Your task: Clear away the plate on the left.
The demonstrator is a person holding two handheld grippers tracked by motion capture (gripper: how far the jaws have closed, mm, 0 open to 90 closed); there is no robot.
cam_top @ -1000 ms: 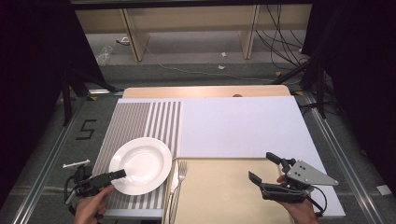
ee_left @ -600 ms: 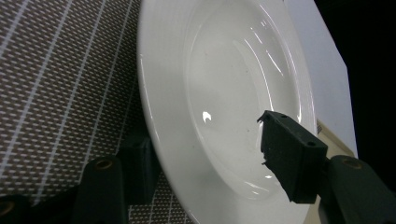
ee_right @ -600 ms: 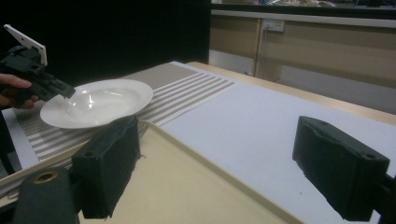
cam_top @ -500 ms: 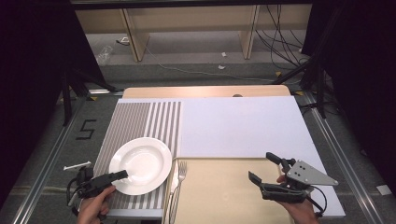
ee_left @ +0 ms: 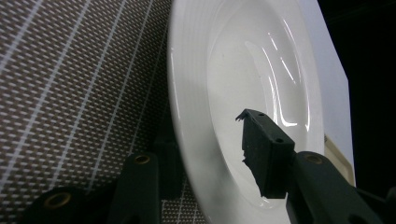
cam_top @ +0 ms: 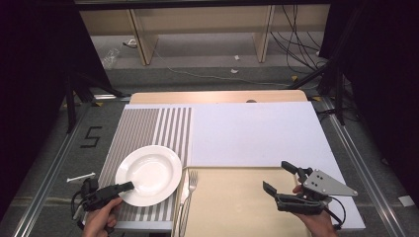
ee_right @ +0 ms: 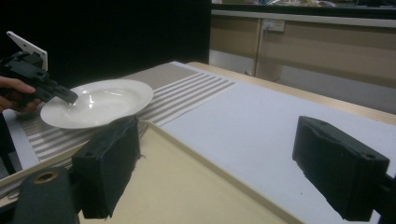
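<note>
Left gripper (cam_top: 129,186) fingers astride white plate (cam_top: 153,170) rim, closing.

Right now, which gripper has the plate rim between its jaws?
The left gripper: its jaws, just closing, straddle the white plate's near rim, one above, one beneath. The right gripper gapes over the tan board, holding nothing.

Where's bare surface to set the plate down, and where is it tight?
Free: the white sheet right of the striped placemat, and the beige mat between fork and right gripper. Crowded: the placemat's near end, with plate, left gripper on its rim, and the fork.
</note>
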